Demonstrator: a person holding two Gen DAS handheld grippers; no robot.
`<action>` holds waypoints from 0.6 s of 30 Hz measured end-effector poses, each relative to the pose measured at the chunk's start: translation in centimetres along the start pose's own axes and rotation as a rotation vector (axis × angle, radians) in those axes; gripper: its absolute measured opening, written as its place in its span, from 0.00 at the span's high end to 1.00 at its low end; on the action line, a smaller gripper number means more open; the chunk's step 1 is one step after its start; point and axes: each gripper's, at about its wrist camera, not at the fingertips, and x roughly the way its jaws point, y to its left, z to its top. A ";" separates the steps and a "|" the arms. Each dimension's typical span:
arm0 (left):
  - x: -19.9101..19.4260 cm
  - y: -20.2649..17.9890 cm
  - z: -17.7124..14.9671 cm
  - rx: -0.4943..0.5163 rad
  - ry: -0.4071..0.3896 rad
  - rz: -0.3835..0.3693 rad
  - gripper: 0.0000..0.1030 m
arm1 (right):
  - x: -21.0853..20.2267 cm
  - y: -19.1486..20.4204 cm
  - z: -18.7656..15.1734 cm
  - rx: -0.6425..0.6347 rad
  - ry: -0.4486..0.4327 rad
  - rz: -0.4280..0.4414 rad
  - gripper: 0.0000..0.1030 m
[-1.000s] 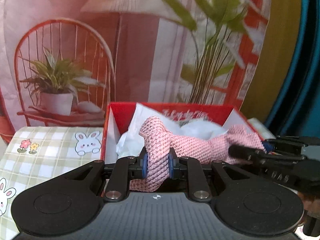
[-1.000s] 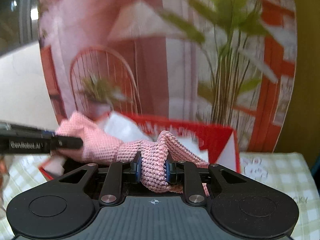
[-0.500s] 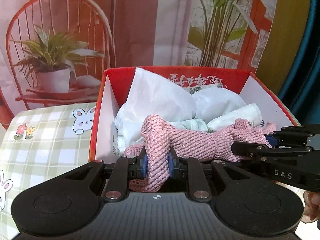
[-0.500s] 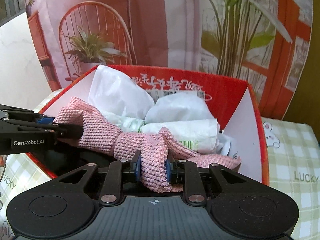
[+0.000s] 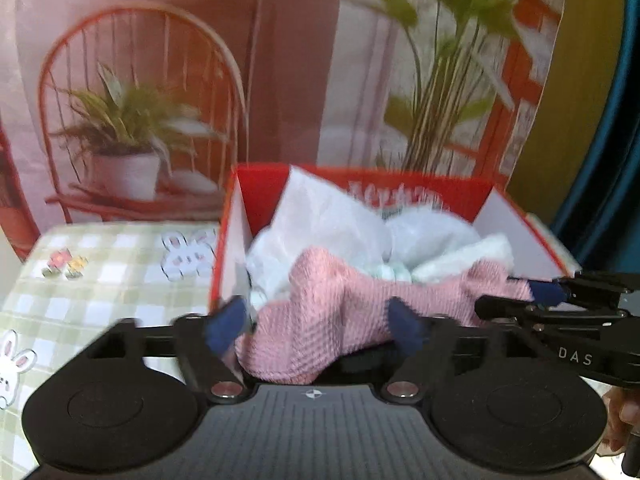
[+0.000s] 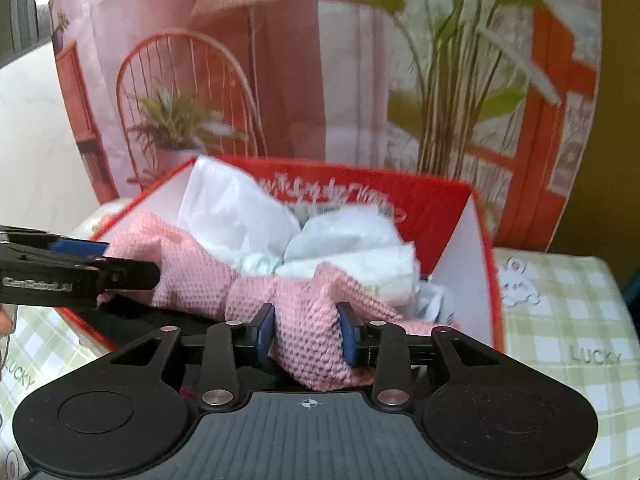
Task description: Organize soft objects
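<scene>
The job right now looks like putting the pink knitted cloth [image 5: 320, 320] into the red box [image 6: 440, 204]. The cloth lies across the front of the box, on top of the white bags, and some of it hangs over the front edge.

The red box sits on a table with a green checked cloth [image 5: 112, 288] that has bunnies on it. A big picture backdrop [image 5: 280, 80] of a chair and plants stands behind the back edge of the box.

Inside the box are puffy white plastic bags [image 6: 240, 216]. They fill most of it, up to the back wall, so there is not much room left. The pink cloth may sit high or slide out over the front edge.

The left gripper [image 5: 316, 326] is opened wide. Its blue pads [image 5: 404, 322] stand away from the cloth, so it is not holding it. The cloth just rests between them.

The right gripper [image 6: 306, 334] is only part way open. Its pads [image 6: 265, 332] sit right against a fold of the cloth on both sides. I cannot tell if it is squeezing or just touching.

Next, I think both grippers need to pull back and up, without dragging the cloth out. The right one must open more first. If the cloth hangs out, it needs a push toward the middle of the box.
</scene>
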 end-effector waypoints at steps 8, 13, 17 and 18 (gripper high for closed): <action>-3.8 -0.5 0.4 -0.002 -0.064 0.080 0.00 | -3.6 -0.6 0.4 0.006 -0.082 -0.028 0.21; -6.1 -0.8 0.4 0.014 -0.108 0.144 0.00 | -5.7 -0.7 0.5 0.024 -0.116 -0.021 0.00; -8.1 -1.2 0.4 0.022 -0.139 0.137 0.00 | -7.4 -0.1 0.9 0.012 -0.135 -0.035 0.00; -8.6 -1.3 0.4 0.021 -0.146 0.142 0.00 | -7.9 0.1 1.0 0.018 -0.142 -0.037 0.00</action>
